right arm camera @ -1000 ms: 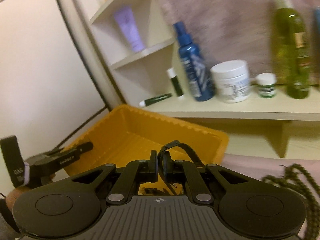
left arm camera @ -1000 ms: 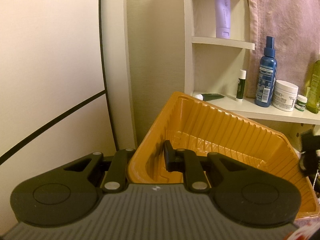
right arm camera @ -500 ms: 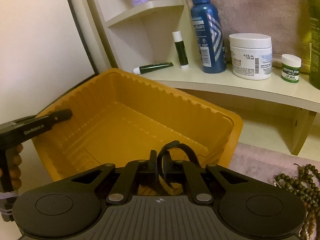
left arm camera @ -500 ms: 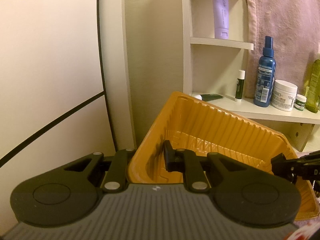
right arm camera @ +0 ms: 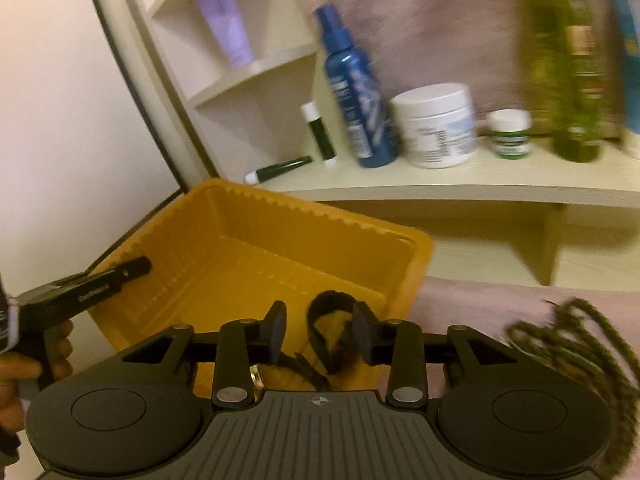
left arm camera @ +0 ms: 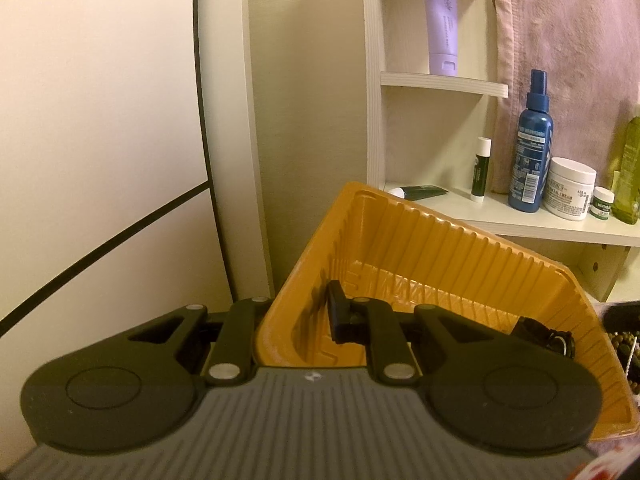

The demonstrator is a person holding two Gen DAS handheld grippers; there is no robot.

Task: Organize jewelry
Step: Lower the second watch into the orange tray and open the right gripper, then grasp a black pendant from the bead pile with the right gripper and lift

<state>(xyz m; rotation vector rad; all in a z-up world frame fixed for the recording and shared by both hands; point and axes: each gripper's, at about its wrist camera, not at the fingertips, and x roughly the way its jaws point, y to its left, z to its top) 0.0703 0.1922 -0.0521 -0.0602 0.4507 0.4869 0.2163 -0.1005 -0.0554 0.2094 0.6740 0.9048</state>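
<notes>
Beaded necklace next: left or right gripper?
Right. The right gripper has just been opening, its pads off the black strap over the yellow tray; the beaded necklace lies beside it. The left gripper is clamped on the tray's wall.

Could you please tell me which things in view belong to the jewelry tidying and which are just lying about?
In the job:
- yellow tray
- black strap
- beaded necklace
- left gripper shut on the tray wall
- right gripper, just opened

Lying about:
- blue spray bottle
- white cream jar
- purple tube
</notes>
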